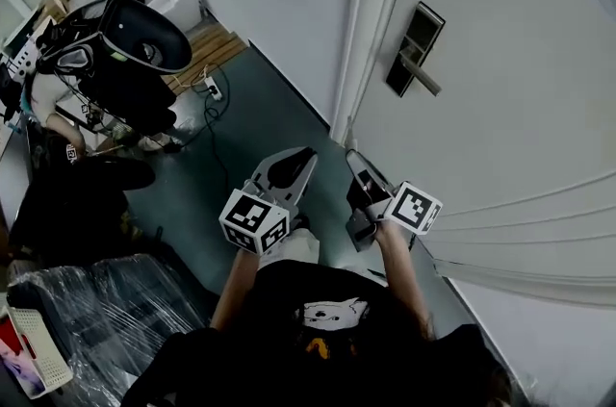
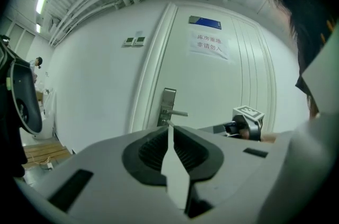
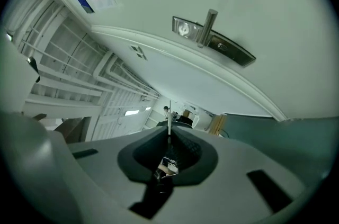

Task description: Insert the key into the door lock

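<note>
Between right gripper (image 3: pixel 169 132) jaws: key (image 3: pixel 169 118), unseen overhead.

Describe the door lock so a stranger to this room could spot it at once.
Start at the big white door on the right of the head view. Near its left edge, beside the frame, sits a narrow metal lock plate. It alone carries a silver lever handle, unlike the paper notice and blue sign higher up.

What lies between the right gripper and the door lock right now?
Nothing: in the head view the stretch from the right gripper, shut on the key, up to the door lock is bare, with only the door behind.
</note>
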The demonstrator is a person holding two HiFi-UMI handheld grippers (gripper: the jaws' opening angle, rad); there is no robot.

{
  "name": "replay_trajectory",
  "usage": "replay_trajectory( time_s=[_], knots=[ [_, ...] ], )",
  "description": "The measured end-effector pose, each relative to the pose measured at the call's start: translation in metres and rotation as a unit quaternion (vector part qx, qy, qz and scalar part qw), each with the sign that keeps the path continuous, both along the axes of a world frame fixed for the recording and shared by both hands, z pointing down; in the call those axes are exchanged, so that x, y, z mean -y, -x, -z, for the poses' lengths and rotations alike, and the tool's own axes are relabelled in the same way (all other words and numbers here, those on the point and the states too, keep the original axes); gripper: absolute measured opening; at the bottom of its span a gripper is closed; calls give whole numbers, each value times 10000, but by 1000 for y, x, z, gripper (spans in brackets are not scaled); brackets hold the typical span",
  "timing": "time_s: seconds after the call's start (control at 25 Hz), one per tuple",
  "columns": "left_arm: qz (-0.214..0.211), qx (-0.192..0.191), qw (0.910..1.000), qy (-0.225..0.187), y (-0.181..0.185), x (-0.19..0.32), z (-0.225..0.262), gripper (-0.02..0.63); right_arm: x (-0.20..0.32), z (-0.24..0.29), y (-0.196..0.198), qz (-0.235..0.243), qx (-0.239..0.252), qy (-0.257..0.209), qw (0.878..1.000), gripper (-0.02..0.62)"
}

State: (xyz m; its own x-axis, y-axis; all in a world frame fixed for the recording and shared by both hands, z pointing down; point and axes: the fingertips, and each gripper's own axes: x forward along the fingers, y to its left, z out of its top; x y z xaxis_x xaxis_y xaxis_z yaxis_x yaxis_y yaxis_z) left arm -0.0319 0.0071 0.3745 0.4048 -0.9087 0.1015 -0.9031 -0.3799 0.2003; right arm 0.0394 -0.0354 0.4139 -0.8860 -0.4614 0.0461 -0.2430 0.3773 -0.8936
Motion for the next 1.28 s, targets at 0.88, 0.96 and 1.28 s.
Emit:
replay_trajectory(
  time_s=[0.88, 0.96, 1.28],
  knots=[
    [-1237, -263, 9918, 164, 52, 98, -26, 35, 85, -22, 43, -1200, -182, 189, 9924, 20],
    [-1356, -304, 9901, 177, 47, 100, -26, 35, 86, -23, 36, -1355, -166, 238, 9904, 20],
    [-1881, -299, 9813, 262, 13, 113, -29, 35, 99, -32, -4, -1979, -19, 314, 9797, 19]
  ],
)
